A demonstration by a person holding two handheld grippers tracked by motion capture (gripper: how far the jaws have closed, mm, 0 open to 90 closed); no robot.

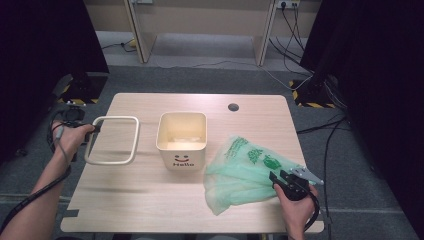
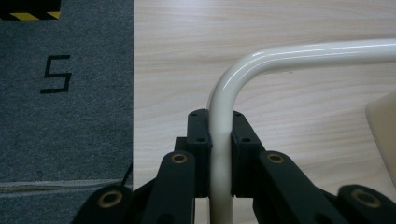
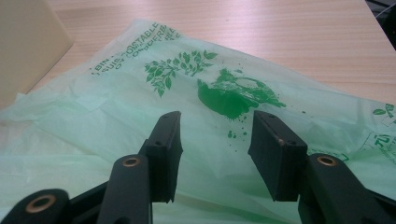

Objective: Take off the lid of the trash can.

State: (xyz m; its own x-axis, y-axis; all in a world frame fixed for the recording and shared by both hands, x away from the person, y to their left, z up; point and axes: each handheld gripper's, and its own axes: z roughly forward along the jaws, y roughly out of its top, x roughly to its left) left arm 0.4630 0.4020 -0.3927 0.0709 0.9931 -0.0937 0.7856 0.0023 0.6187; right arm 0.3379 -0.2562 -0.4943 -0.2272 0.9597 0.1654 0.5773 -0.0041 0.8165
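A cream rectangular ring frame [image 1: 112, 140] lies over the table's left part, and my left gripper [image 1: 96, 128] is shut on its left side. In the left gripper view the cream tube [image 2: 220, 140] runs between the two pads and bends off to the right. A cream bin [image 1: 182, 137] with "Hello" and a smile printed on its front stands at the table's middle. A pale green bin bag [image 1: 242, 172] with dark green print lies crumpled to its right. My right gripper [image 1: 278, 176] is open at the bag's right edge; its pads [image 3: 166, 151] hover just over the plastic [image 3: 116, 112].
The wooden table [image 1: 150, 200] has a round cable hole [image 1: 233, 107] at the back. Grey carpet [image 2: 65, 93] with a printed "5" lies past the left edge. Cables [image 1: 300, 60] run across the floor behind, and dark curtains stand at both sides.
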